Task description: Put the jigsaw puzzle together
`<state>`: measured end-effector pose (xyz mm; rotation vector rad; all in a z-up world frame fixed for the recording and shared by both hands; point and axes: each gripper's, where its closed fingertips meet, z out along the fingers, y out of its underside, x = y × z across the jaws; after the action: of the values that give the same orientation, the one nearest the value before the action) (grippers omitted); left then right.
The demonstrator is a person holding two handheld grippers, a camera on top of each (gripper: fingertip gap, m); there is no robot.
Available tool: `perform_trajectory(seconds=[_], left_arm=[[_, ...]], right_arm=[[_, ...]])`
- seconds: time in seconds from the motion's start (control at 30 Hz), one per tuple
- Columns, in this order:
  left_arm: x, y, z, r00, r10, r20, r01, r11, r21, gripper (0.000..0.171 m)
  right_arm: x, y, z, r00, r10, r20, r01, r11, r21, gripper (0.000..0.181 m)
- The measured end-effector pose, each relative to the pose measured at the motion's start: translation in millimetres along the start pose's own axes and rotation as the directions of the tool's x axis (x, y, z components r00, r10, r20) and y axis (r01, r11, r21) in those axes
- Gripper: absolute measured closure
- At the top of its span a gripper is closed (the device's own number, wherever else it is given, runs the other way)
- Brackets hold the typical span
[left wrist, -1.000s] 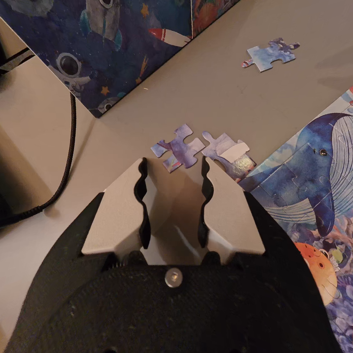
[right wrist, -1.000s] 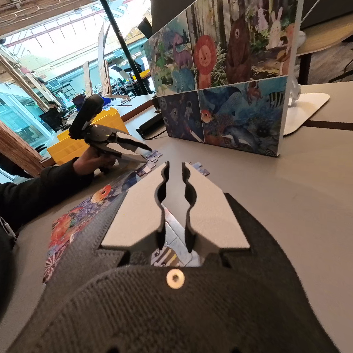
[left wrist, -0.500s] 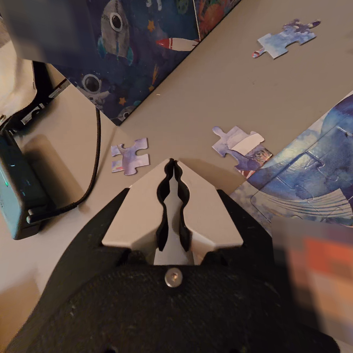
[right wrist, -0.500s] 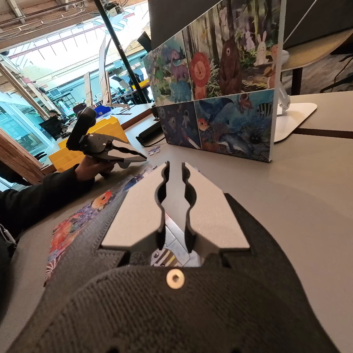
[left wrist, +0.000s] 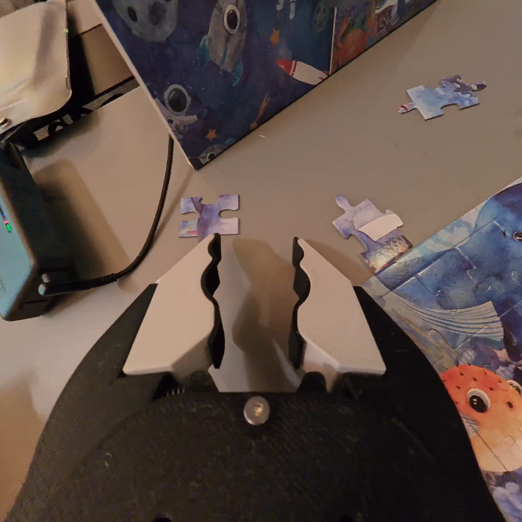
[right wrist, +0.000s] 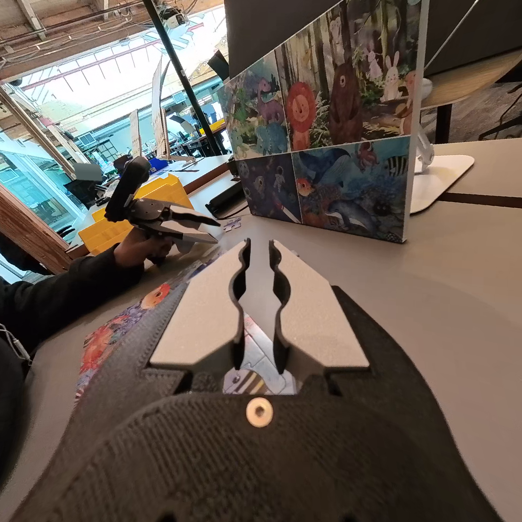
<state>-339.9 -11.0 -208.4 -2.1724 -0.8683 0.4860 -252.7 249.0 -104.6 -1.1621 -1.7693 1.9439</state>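
From the left wrist we see the left claw gaping wide and empty over the counter, a purple loose piece just past its left fingertip, the assembled puzzle at right. The right wrist view shows the right claw narrowly parted, holding nothing, above the puzzle, plus the picture box face.

Grey table carries the part-built puzzle, three loose pieces, picture box, black cable.
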Motion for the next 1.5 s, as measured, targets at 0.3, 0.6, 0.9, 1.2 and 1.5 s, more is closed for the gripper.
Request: perform_trajectory(seconds=[0.3,0.6,0.9,1.2,1.5], left_arm=[[5.8,0.1,7.5,0.995,-0.094,0.022,0.095,0.995,-0.037,0.101],[-28.6,-5.8,11.1,0.985,-0.089,0.15,0.092,0.996,-0.014,0.099],[-26.8,-1.9,20.3,0.989,-0.128,0.07,0.132,0.989,-0.066,0.112],[-19.0,2.1,13.5,0.997,-0.003,0.072,0.008,0.998,-0.067,0.156],[-21.9,3.6,12.1,0.997,-0.04,0.068,0.045,0.997,-0.064,0.149]], right_arm=[[-14.9,-4.7,3.1,0.999,-0.015,0.036,0.015,1.0,0.007,0.169],[-22.5,-4.5,5.7,0.998,-0.017,0.058,0.017,1.0,0.004,0.169],[-22.2,-3.9,6.1,0.998,-0.005,0.064,0.004,1.0,0.008,0.169],[-23.6,-5.2,5.5,0.998,-0.014,0.063,0.013,1.0,0.009,0.169],[-23.5,-6.6,4.5,0.998,-0.017,0.061,0.016,1.0,0.012,0.169]])
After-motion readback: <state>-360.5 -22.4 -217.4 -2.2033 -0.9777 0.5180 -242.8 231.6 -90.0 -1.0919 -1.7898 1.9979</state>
